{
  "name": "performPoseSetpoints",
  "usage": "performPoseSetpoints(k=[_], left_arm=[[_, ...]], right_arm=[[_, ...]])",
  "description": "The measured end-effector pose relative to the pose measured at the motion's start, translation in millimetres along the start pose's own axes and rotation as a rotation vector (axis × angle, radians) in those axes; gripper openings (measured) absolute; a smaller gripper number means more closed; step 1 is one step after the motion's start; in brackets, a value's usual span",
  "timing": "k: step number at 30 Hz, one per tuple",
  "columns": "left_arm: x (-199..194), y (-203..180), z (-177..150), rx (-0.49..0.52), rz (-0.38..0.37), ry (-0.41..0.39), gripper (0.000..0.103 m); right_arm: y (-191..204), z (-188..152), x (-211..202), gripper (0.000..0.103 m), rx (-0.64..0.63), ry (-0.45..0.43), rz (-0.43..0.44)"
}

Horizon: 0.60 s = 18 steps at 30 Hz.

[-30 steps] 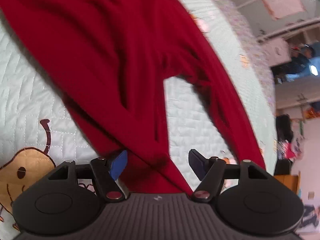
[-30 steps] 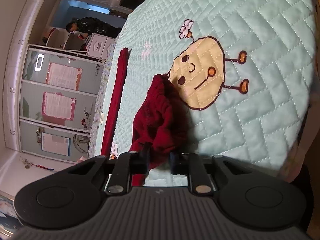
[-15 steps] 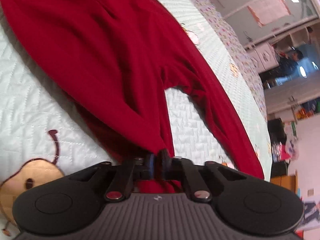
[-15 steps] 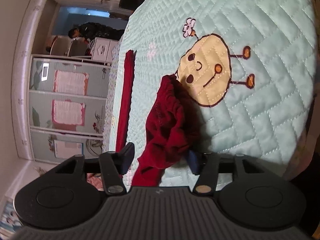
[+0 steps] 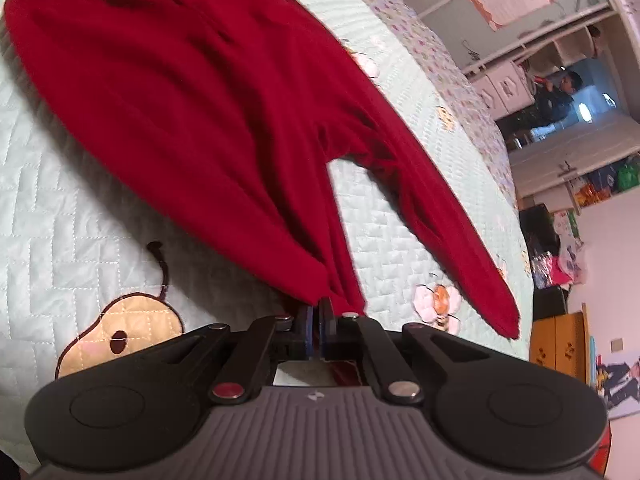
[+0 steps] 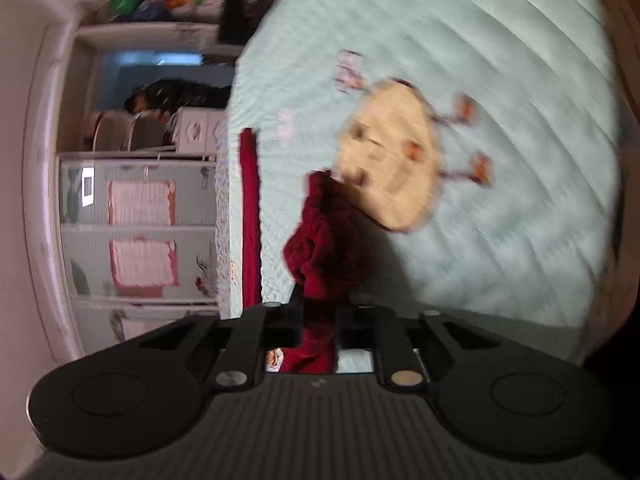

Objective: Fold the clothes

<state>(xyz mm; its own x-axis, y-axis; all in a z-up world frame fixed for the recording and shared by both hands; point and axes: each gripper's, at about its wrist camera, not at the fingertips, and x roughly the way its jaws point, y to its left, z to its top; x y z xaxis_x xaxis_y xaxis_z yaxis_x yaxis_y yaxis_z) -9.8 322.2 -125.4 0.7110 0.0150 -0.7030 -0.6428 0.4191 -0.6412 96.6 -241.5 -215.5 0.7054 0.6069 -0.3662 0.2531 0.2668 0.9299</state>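
My left gripper [image 5: 319, 312] is clamped on the hem end of one leg of the red trousers [image 5: 192, 92], its blue pads pressed together with only a sliver of cloth between them. The trousers are a soft, matte knit, spread from the upper left of the frame down to my fingers; two legs show, one pinched by me and one running free to the lower right, ending in a blunt cuff [image 5: 502, 316] near the bed's edge. Between the two legs lies a bare wedge of quilt [image 5: 384, 232]. The quilt is pale mint, stitched in a herringbone pattern, with one tan cartoon pear-shaped figure [image 5: 120, 336] at lower left and a small bee motif [image 5: 438, 300] by the free leg.

My right gripper [image 6: 320, 316] has its jaws closed around a bunched, crumpled wad of the same red fabric [image 6: 324, 232], which rises in folds up the middle of a motion-blurred frame. A straight red strip [image 6: 250, 216] lies along the quilt's left edge [image 6: 236, 128], apart from the wad. One tan cartoon figure [image 6: 392, 160] sits just right of the wad, with open quilt beyond it.
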Motion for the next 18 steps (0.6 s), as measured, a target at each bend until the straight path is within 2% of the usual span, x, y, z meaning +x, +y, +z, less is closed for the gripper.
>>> performPoseSetpoints(k=[3, 6, 9, 11, 14, 16, 18], left_arm=[[-9, -15, 14, 0.024, -0.025, -0.014, 0.000], [-25, -29, 32, 0.033, -0.066, -0.049, 0.000], [-49, -39, 41, 0.066, -0.128, -0.092, 0.001], [-63, -42, 39, 0.101, -0.160, -0.098, 0.001], [-59, -38, 14, 0.194, -0.139, -0.026, 0.001], [-36, -26, -14, 0.254, -0.078, 0.071, 0.001], [-4, -9, -43, 0.301, 0.007, 0.152, 0.001]], right_arm=[[36, 20, 14, 0.012, -0.077, -0.003, 0.039], [94, 45, 34, 0.011, -0.168, -0.005, 0.118], [152, 57, 29, 0.011, -0.282, -0.024, 0.250], [171, 60, 15, 0.011, -0.352, -0.050, 0.287], [156, 70, -2, 0.011, -0.395, -0.059, 0.239], [119, 79, -8, 0.011, -0.375, -0.047, 0.133], [71, 87, -3, 0.011, -0.337, -0.029, -0.022]])
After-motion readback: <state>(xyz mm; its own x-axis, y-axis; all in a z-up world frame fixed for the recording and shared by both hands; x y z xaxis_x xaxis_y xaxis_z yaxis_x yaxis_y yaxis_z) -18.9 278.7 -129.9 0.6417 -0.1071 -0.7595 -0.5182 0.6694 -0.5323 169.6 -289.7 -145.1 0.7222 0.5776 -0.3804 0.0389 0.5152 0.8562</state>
